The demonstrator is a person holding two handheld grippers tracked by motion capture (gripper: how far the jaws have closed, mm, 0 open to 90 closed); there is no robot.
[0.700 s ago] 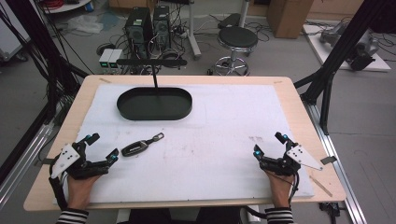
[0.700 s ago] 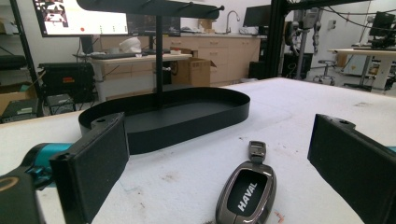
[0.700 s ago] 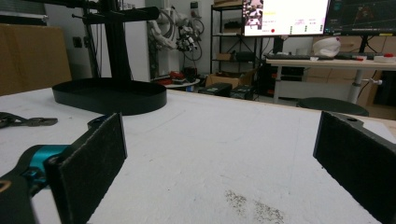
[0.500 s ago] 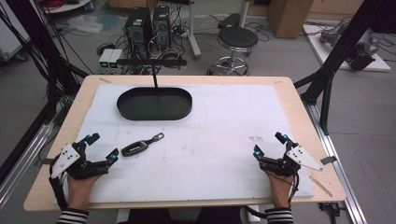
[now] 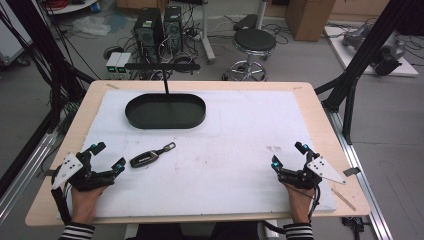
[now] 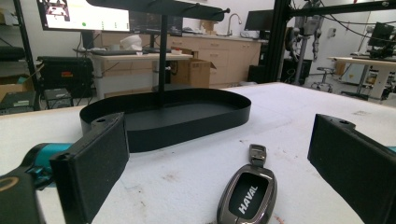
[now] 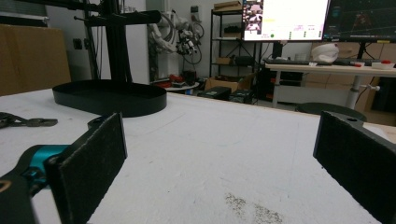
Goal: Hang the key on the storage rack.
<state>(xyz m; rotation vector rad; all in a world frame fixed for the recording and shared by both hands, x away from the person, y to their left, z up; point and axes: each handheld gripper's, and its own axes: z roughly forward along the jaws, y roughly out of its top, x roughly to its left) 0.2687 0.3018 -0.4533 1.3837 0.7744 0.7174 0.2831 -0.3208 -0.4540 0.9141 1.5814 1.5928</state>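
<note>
A black oval tray (image 5: 165,111) with an upright post rising from it stands at the far left of a white mat (image 5: 240,150) covering a wooden table (image 5: 320,107). A dark car key fob (image 5: 143,159) marked HAVAL, with a metal clip at its end, lies flat on the mat on the near side of the tray, apart from it. The left gripper (image 5: 106,156), held in a person's hand (image 5: 82,202) at the table's near edge, rests just beside the fob on the side away from the tray, jaws spread wide and holding nothing; its own camera shows the fob (image 6: 247,191) lying between and just ahead of the two pads. The right gripper (image 5: 289,156), far across the mat from the tray, also sits with jaws wide apart and empty over bare mat.
</note>
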